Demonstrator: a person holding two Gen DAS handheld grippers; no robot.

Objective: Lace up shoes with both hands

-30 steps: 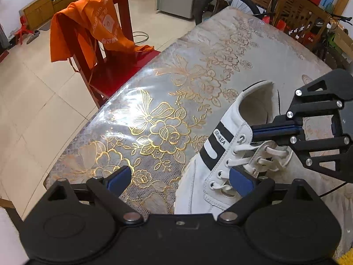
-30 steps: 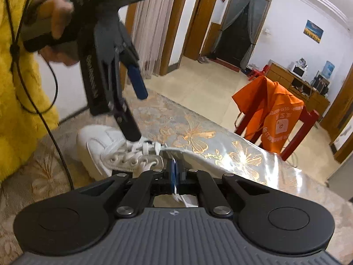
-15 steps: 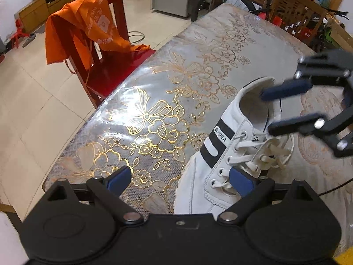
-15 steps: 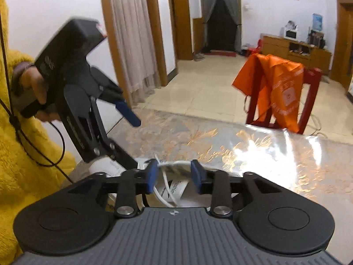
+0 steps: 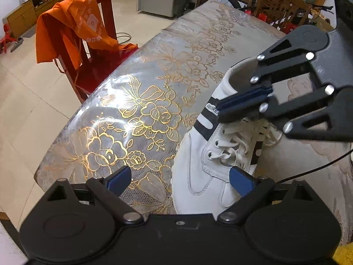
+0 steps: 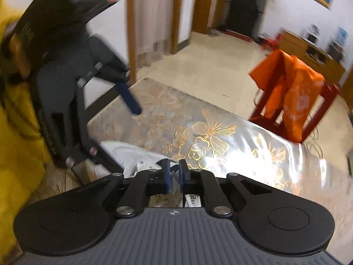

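One white shoe (image 5: 205, 172), two grippers, one red chair (image 5: 88, 50), one orange cloth (image 5: 72, 22), one table (image 5: 165, 70)

Even indoor light; white glare on the table's (image 6: 253, 152) glossy cover. The right wrist view is motion-blurred, the left sharp; both bend at the edges.

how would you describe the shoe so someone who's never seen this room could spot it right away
Find the long table under a glossy cloth printed with gold flowers, next to a red chair draped in orange fabric. Near its end lies a white sneaker with white laces. It is the only shoe there, marked by black side stripes.
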